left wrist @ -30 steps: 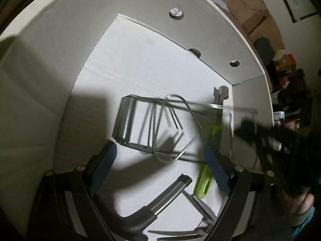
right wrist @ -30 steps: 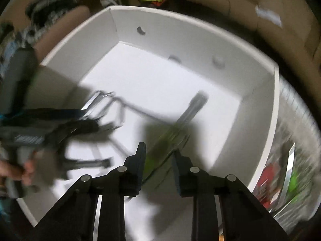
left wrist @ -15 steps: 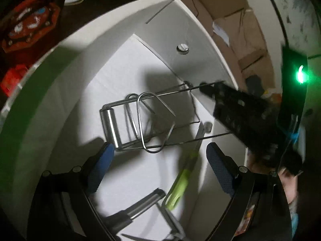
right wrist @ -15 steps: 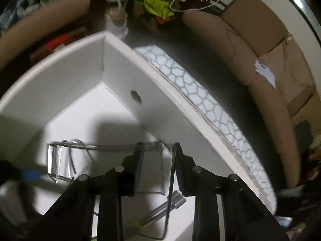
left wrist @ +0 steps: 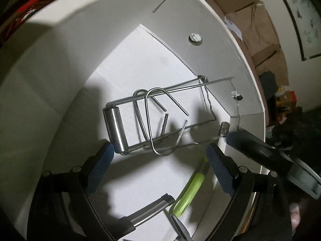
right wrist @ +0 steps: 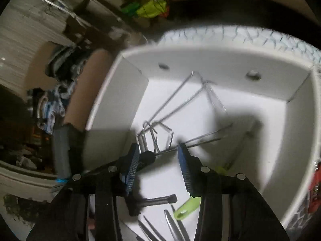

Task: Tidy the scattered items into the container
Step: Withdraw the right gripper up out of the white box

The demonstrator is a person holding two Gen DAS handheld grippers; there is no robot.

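I am holding my left gripper (left wrist: 159, 160) spread wide over the white box (left wrist: 60, 80), with nothing between its blue pads (left wrist: 98, 170). My right gripper (right wrist: 158, 165) is hanging open too, and it is holding nothing. Just past the left pads, a shiny wire rack (left wrist: 160, 120) is lying on the box floor. It is made of thin bent rods with a fat metal roller (left wrist: 115, 129) at one end. Near it, a green-handled tool (left wrist: 188, 190) is lying by the wall, and a tool with a black handle (left wrist: 140, 214) is lying close to me. The box is sitting on a white mat with a honeycomb pattern (right wrist: 240, 35). Around it the room is looking dark and messy, with brown cardboard boxes (left wrist: 258, 30) and piles of clothes (right wrist: 58, 92)
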